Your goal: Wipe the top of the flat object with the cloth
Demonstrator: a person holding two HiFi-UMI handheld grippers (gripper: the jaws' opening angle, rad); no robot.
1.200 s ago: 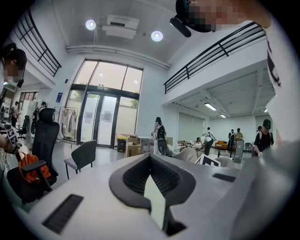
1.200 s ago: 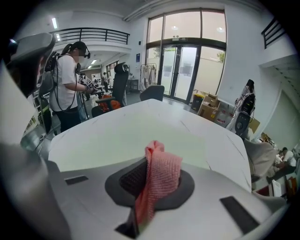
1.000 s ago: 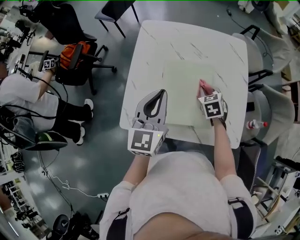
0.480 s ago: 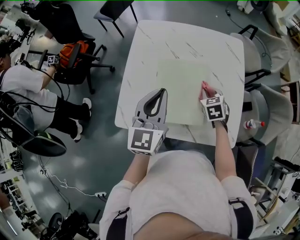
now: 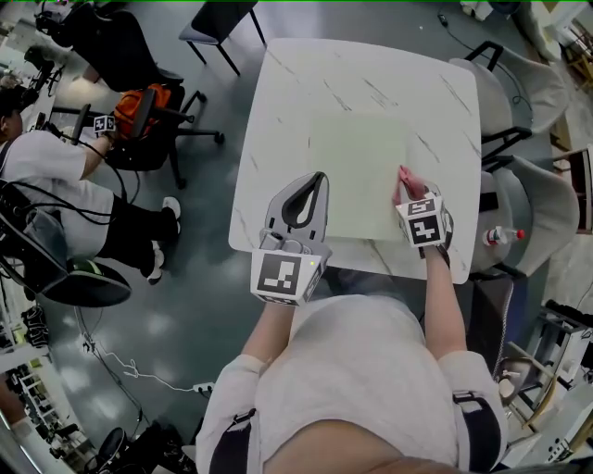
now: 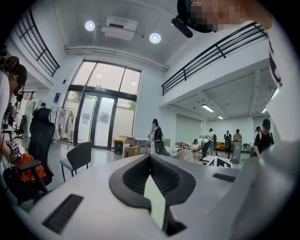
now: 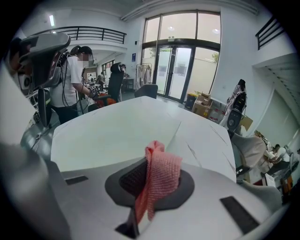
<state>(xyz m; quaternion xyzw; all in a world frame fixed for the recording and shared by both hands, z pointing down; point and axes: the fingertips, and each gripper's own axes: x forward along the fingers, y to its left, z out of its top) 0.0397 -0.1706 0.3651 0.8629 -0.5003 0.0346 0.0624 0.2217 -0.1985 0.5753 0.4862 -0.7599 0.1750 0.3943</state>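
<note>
Pink cloth [image 7: 159, 176] sits clamped in the right gripper [image 5: 406, 187] for wiping, while the left gripper [image 5: 313, 190] apparently pinches the green mat [image 5: 361, 167] steady.

The flat object [image 5: 357, 167] lies on the table [image 5: 306, 83], toward its near edge. The left gripper [image 5: 321, 178] overlaps the object's left edge. The right gripper [image 5: 406, 183] is at its right edge, with the cloth [image 5: 405, 179] between its fingers. A chair [image 5: 218, 18] stands behind the table.
</note>
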